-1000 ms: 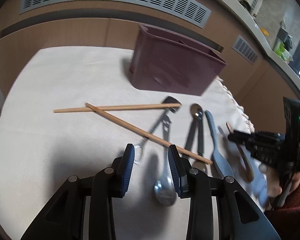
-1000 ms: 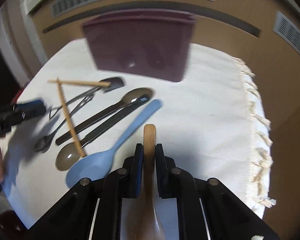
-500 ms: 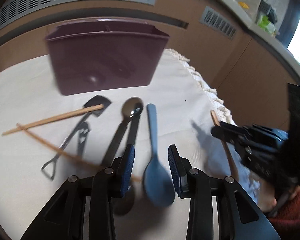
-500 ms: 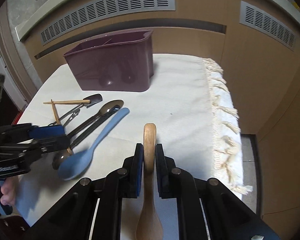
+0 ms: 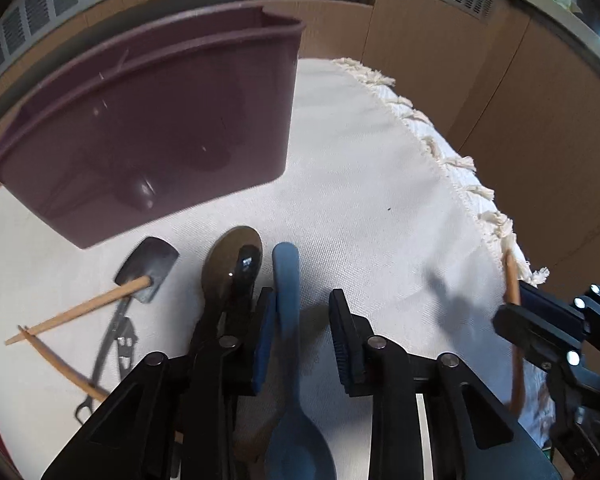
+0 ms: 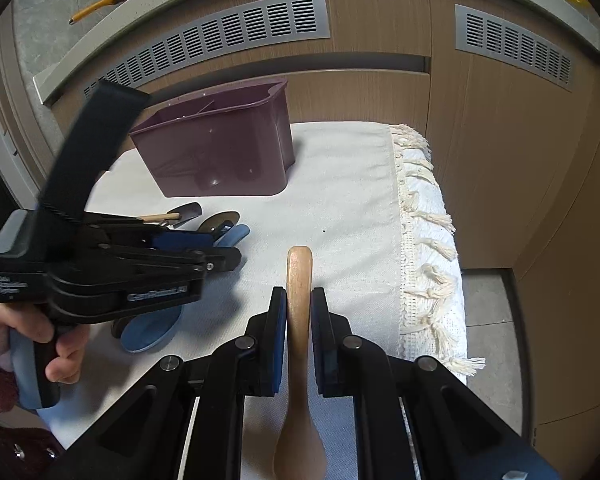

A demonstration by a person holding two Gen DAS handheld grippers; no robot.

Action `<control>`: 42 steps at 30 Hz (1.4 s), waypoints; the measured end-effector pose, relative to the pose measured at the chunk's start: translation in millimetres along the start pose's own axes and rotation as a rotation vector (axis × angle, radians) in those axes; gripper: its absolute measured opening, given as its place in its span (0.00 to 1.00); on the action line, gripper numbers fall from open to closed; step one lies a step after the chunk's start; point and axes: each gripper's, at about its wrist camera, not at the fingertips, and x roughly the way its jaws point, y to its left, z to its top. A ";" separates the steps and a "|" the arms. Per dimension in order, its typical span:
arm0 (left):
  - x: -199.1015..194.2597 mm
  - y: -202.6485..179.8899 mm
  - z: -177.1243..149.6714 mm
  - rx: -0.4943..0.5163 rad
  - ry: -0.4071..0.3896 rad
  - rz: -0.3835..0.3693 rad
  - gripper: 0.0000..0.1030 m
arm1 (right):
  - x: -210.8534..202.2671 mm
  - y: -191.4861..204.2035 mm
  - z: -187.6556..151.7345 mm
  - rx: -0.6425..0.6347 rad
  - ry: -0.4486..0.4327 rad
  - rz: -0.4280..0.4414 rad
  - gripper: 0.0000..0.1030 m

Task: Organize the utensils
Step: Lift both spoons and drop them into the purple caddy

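Note:
My right gripper (image 6: 299,300) is shut on the handle of a wooden spoon (image 6: 299,276), held above the white cloth; it also shows in the left wrist view (image 5: 514,312). My left gripper (image 5: 300,308) is open and low over the cloth, with the handle of a blue spoon (image 5: 287,280) between its fingers, against the left pad. Its bowl (image 6: 150,328) shows under the left gripper in the right wrist view. A dark purple utensil holder (image 5: 152,136) stands behind, also in the right wrist view (image 6: 220,152).
Left of the blue spoon lie a dark metal spoon (image 5: 232,256), a small black spatula (image 5: 150,266), two wooden chopsticks (image 5: 80,312) and a thin metal tool (image 5: 114,344). The cloth's fringed edge (image 5: 452,160) runs along the right. Wooden cabinets with vents (image 6: 220,36) stand behind.
My left gripper has swung right and dropped down over the blue spoon, so its handle now lies between the fingers. My right gripper has lifted the wooden spoon and pulled back.

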 end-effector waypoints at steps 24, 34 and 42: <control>-138.8 41.1 -52.8 -0.109 -0.390 -0.154 0.11 | -24.4 29.7 24.6 -0.032 -0.064 0.050 0.10; -158.3 49.4 -47.4 -0.120 -0.453 -0.146 0.11 | -33.4 39.8 34.6 -0.073 -0.087 0.025 0.10; -267.4 70.6 16.0 -0.057 -0.747 -0.099 0.11 | -111.9 54.9 120.3 -0.152 -0.386 -0.003 0.10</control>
